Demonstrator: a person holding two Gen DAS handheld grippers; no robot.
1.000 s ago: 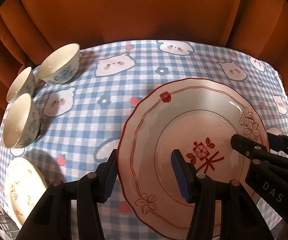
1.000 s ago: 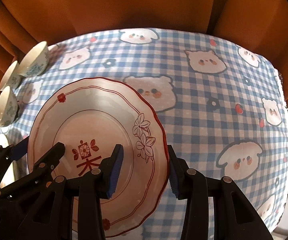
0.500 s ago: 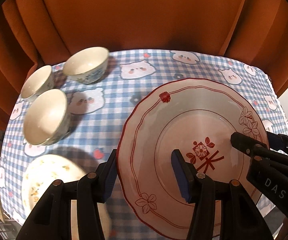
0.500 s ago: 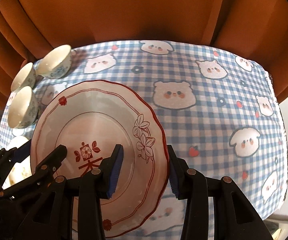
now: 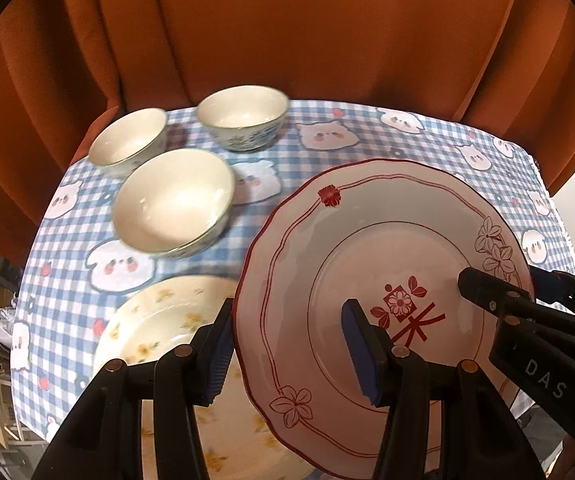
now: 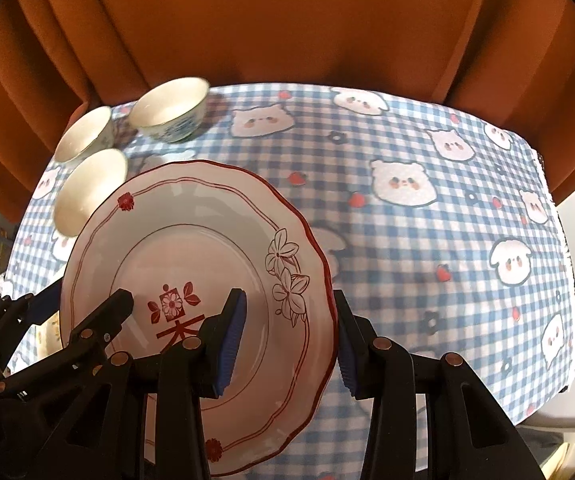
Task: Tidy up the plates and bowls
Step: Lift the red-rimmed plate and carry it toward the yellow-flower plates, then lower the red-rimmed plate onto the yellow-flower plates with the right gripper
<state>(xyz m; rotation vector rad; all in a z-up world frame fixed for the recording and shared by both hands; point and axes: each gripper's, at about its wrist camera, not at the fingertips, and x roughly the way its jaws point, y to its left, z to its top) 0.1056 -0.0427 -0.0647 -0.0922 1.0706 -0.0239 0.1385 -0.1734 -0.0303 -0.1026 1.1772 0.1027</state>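
Blue-and-white checked tablecloth (image 5: 319, 168) with cartoon animal faces is filling mid-frame under orange curtains. Large white scalloped plate with red rim and flower motifs (image 5: 367, 248) is hanging lower right, off the cloth, left gripper (image 5: 291, 356) and right gripper (image 6: 287, 340) each clamping an opposite edge. Cream plate with yellow flowers (image 5: 159, 312) is lying lower left, seemingly the stacking spot. Three cream bowls (image 5: 171, 200) are standing unstacked, upper left.
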